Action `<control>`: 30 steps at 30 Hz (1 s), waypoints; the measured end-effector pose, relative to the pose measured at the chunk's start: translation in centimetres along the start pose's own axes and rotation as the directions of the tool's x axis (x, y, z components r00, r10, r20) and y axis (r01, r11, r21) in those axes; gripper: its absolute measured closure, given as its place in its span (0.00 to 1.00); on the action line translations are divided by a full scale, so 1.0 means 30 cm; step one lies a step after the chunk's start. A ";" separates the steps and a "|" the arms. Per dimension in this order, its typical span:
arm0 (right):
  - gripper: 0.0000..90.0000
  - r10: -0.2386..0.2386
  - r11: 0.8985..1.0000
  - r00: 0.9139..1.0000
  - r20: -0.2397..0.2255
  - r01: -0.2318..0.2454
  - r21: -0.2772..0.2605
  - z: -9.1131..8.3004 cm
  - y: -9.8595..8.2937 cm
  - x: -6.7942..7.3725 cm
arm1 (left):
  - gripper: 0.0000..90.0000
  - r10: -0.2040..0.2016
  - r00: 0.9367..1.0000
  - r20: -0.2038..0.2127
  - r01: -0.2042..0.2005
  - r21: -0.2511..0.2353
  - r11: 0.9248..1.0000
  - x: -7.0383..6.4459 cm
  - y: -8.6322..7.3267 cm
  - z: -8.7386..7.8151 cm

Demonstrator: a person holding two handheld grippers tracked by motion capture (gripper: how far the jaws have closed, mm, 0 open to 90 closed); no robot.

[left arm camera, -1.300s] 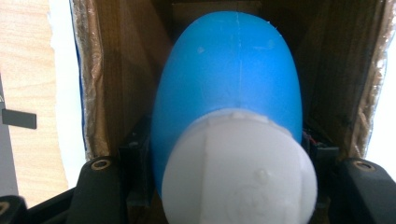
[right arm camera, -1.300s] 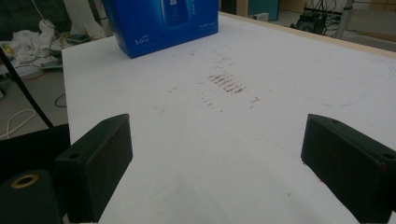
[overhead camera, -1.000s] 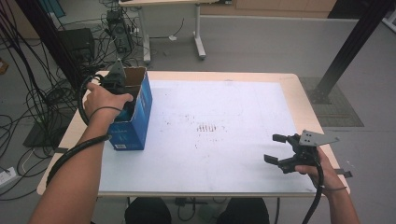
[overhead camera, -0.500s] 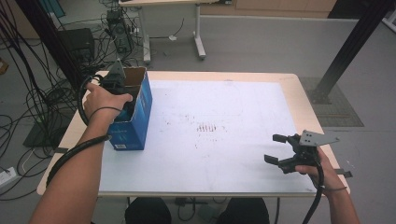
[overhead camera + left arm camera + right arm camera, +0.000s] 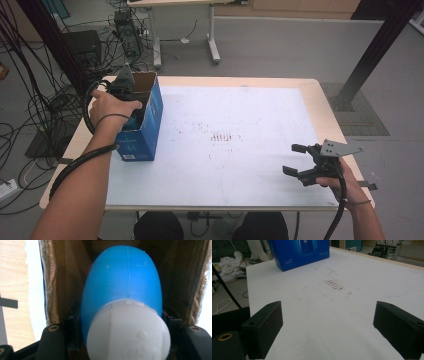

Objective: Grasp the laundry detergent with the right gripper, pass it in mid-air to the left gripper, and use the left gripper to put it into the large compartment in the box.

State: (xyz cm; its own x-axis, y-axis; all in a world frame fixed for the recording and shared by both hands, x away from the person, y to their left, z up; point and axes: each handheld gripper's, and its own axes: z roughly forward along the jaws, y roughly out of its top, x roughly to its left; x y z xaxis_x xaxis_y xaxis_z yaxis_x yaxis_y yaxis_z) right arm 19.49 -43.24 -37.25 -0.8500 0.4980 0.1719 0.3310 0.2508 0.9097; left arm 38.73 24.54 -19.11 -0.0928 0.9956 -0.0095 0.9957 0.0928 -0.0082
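High view: left gripper sunk in the open top of the blue box, standing at the white table's left edge; right gripper well apart, low, jaws spread. Left gripper view: jaws clamped on blue bottle, white cap nearest, inside the box. Right gripper view: jaws wide apart, holding nothing

Blue bottle, white-capped, sits inside the open blue box.
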 end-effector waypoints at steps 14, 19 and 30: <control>0.10 0.000 1.000 1.000 -0.004 0.000 0.003 0.007 0.001 -0.003 | 0.37 -0.002 1.000 -0.007 0.002 -0.001 1.000 0.001 0.000 -0.006; 0.10 -0.001 1.000 1.000 -0.003 0.001 0.001 0.006 0.006 -0.003 | 0.37 -0.007 1.000 0.007 0.007 -0.005 1.000 0.006 -0.004 -0.015; 0.10 -0.009 1.000 1.000 -0.004 0.009 -0.005 0.004 0.016 -0.001 | 0.37 -0.009 1.000 0.004 0.009 -0.019 1.000 -0.005 -0.011 -0.090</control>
State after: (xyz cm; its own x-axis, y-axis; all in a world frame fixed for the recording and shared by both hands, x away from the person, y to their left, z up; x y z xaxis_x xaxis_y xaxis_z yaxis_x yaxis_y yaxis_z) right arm 19.73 -43.03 -36.88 -0.8546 0.4924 0.1650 0.3212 0.2514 0.9130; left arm 38.44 24.40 -16.41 -0.1021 0.9947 -0.0135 0.9947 0.1023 0.0110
